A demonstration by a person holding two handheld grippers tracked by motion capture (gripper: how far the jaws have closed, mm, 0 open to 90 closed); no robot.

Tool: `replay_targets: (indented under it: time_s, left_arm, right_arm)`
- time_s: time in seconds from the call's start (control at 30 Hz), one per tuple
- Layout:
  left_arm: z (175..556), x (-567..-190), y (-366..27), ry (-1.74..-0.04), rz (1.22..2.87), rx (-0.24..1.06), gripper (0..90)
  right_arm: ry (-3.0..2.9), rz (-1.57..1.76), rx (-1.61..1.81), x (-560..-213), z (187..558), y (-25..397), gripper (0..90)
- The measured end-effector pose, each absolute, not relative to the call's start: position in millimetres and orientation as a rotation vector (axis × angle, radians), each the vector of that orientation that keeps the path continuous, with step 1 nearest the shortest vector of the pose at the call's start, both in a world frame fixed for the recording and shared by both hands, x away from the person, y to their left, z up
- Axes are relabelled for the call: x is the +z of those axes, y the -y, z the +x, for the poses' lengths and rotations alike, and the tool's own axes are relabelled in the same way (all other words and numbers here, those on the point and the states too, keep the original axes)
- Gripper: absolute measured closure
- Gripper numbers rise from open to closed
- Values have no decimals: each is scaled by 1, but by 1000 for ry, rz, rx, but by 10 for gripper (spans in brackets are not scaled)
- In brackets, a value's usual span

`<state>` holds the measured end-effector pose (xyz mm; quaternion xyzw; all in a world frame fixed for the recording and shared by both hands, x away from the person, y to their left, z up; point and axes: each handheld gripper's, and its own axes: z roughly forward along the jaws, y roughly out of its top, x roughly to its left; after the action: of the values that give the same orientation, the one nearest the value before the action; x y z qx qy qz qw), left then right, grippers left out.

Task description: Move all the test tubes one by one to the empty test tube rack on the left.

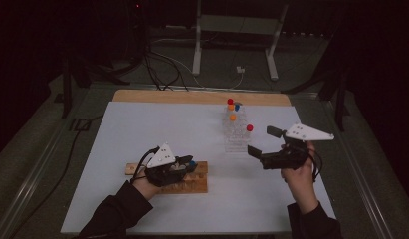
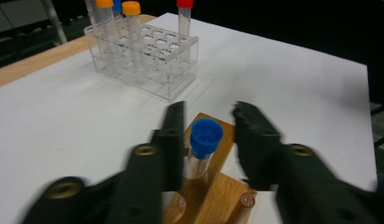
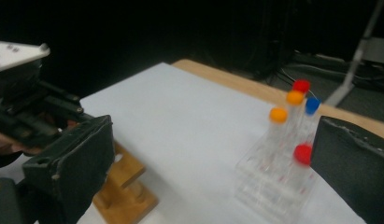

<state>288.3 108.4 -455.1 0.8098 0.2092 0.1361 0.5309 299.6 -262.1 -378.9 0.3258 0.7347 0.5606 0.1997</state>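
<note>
Blue-capped tube (image 2: 206, 140), unlabelled, between left gripper (image 2: 208, 140) jaws

Two black jaws of the right gripper (image 3: 213, 172) rise from the bottom edge and stand wide apart over a white table (image 3: 189, 116). Between them, toward the right jaw, a clear plastic tube rack (image 3: 269, 186) holds capped test tubes: a red-capped tube (image 3: 302, 153) nearest the right jaw, an orange-capped tube (image 3: 278, 115) beside it, a second orange-capped tube (image 3: 295, 97), a blue-capped tube (image 3: 312, 105) and another red-capped tube (image 3: 301, 86) behind. Just beside the left jaw, a wooden rack (image 3: 126, 186) lies on the white surface. At the far left, the left gripper (image 3: 31, 112) sits above the wooden rack, its grey plate on top, a hand partly visible beneath it. A wooden edge (image 3: 236, 81) borders the table's far side.
</note>
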Motion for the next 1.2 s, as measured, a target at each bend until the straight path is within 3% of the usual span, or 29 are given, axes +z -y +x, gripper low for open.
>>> replay_targets:
  time_s: [0.17, 0.2, 0.27, 0.33, 0.43, 0.7, 1.2]
  left_arm:
    - [283, -446, -119, -491, 1890, 312, 339]
    - [280, -442, -126, -478, 1876, 299, 292]
    - [278, -439, -133, -474, 1871, 265, 199]
    - [276, -436, -142, -446, 1867, 250, 142]
    - [274, -434, -150, -439, 1865, 238, 30]
    - [265, -432, -175, -469, 1832, 254, 11]
    - [264, -432, -182, -459, 1819, 265, 11]
  right_arm:
    - [-2108, 904, 1580, -373, 340, 279, 0]
    - [-2113, 902, 1581, -372, 347, 281, 21]
    - [-2092, 924, 1591, -372, 362, 285, 198]
    - [-2110, 908, 1601, -373, 375, 288, 152]
    - [-2129, 865, 1574, -377, 392, 290, 223]
    - [-2240, 805, 1498, -401, 436, 288, 381]
    - [-2307, 878, 1386, -446, 490, 279, 537]
